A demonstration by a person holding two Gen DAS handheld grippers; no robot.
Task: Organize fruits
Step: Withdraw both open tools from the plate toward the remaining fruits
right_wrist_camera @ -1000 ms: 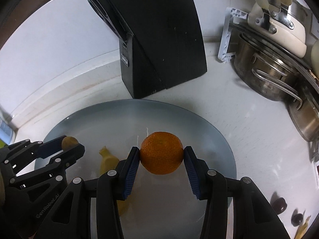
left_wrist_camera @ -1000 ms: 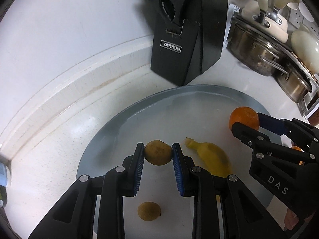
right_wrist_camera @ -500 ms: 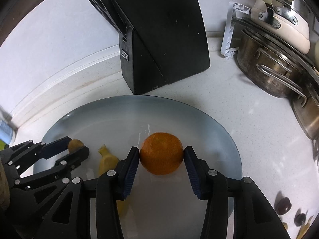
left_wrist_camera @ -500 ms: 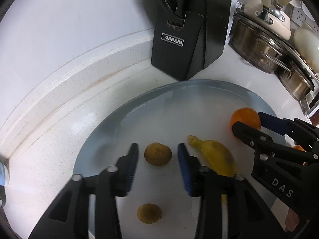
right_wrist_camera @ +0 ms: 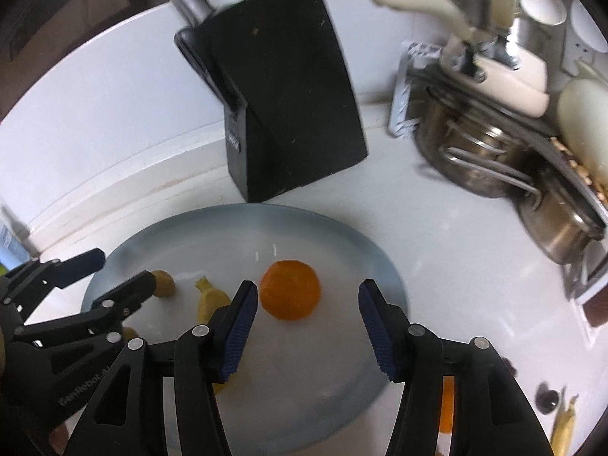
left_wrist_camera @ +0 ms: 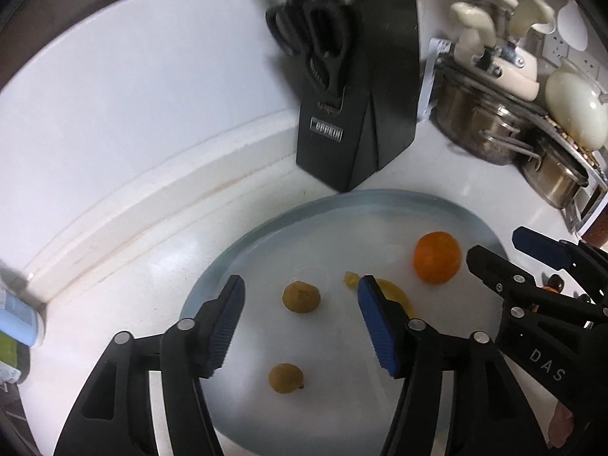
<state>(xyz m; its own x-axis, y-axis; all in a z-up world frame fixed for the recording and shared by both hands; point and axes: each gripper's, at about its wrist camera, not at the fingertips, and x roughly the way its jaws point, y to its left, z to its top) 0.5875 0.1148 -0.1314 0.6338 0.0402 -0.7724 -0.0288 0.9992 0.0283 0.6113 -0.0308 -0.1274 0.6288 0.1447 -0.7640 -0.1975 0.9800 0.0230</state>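
A grey-blue plate (left_wrist_camera: 380, 199) (right_wrist_camera: 383, 262) lies on the white counter and carries the fruit. In the left wrist view a small brown fruit (left_wrist_camera: 301, 297) rests on the plate, apart from the blue pads of my left gripper (left_wrist_camera: 300, 296), whose jaws are opening around it. A second brown fruit (left_wrist_camera: 285, 378) lies nearer, and a banana (left_wrist_camera: 391, 288) is partly hidden by the right finger. In the right wrist view the orange (right_wrist_camera: 290, 290) sits on the plate, free of my right gripper (right_wrist_camera: 307, 300), whose jaws are opening. The orange (left_wrist_camera: 437, 257) and banana (right_wrist_camera: 210, 298) show in the other views too.
A black knife block (left_wrist_camera: 357, 114) (right_wrist_camera: 281, 102) with scissors stands just behind the plate. Steel pots (left_wrist_camera: 490, 129) (right_wrist_camera: 478, 163) and cream utensils crowd the back right. Another orange (right_wrist_camera: 446, 402), dark small fruits (right_wrist_camera: 547, 399) and a banana (right_wrist_camera: 566, 418) lie on the counter right of the plate.
Both grippers have let go: the left released the brown fruit, the right released the orange, and both fruits now rest on the plate. Both grippers have pulled back and up.
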